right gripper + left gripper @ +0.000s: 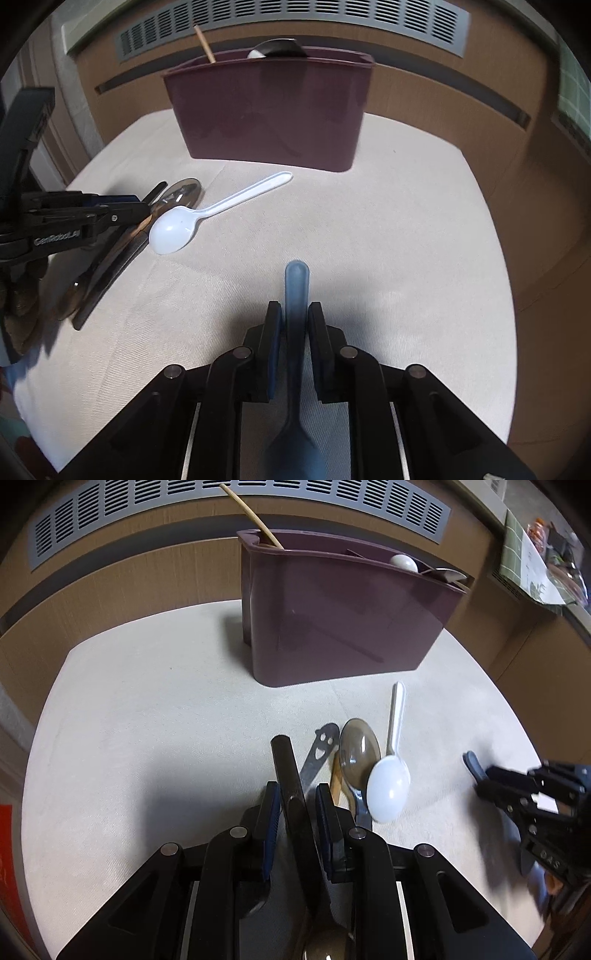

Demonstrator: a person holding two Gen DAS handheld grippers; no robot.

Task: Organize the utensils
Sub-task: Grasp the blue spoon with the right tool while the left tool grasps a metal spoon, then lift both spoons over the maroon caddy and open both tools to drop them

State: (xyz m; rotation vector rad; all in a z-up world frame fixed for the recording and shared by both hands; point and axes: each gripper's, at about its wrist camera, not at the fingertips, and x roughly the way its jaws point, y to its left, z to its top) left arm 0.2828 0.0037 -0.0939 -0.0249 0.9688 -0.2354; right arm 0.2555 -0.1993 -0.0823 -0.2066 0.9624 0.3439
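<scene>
L gripper [293,805]: jaws narrow, dark spoon handle [286,771] between the pads; looks pinched, though contact on the right pad isn't clear. Its bowl sits back under the jaws.

R gripper [294,325]: jaws a little apart w/ blue spoon [295,291] between them. A slim gap shows on the right pad, so I can't tell if it's truly gripped.

Just right of the L jaws: smiley-face metal handle [319,751], a brownish clear spoon [359,747], then white plastic spoon [389,782].

Well ahead of both jaws: purple caddy [343,616], upright, a wooden stick [251,515] and a white spoon already inside.

Tip: firm up each pinch before lifting, keep the handles steady, and avoid snagging the neighbours. Drop spoons in the spoon end, not w/ the stick.
</scene>
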